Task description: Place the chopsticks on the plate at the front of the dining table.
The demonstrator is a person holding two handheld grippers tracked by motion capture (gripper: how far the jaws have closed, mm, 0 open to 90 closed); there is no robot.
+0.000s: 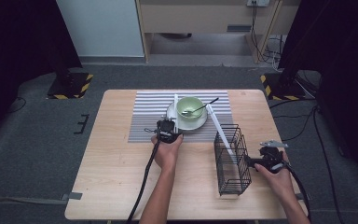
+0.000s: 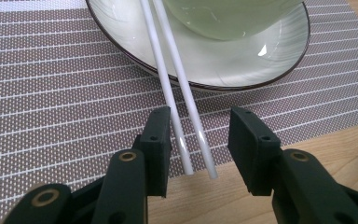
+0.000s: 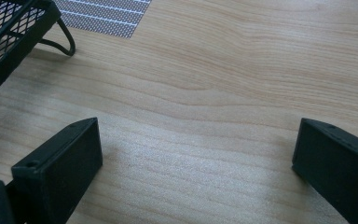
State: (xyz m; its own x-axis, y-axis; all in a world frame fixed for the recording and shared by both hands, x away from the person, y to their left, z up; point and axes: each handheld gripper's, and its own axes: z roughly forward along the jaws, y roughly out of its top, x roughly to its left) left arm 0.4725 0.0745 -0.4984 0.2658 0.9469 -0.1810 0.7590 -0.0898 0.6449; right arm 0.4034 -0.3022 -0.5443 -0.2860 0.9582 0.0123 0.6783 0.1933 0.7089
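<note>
Two white chopsticks [image 2: 179,93] are lying between the jaws of the left gripper [image 2: 199,140], near ends just inside the gap, far ends running up over the plate [image 2: 223,70] rim ahead of it. Jaws are standing partly apart: the left pad is sitting right against one stick, the right pad is staying clear of the other (so no squeeze showing). Chopsticks are resting on the striped placemat [image 2: 51,93] under the gripper, leaning on the plate edge beside the green bowl [image 1: 189,107], which is carrying a spoon [image 1: 200,108].

Moving right: a black wire basket [image 1: 232,161] is standing just left of the right gripper [image 1: 254,161], with a white utensil [image 1: 219,128] sticking out of it. Right gripper's jaws are standing wide, nothing between them, bare wooden table [image 3: 214,93] below.
</note>
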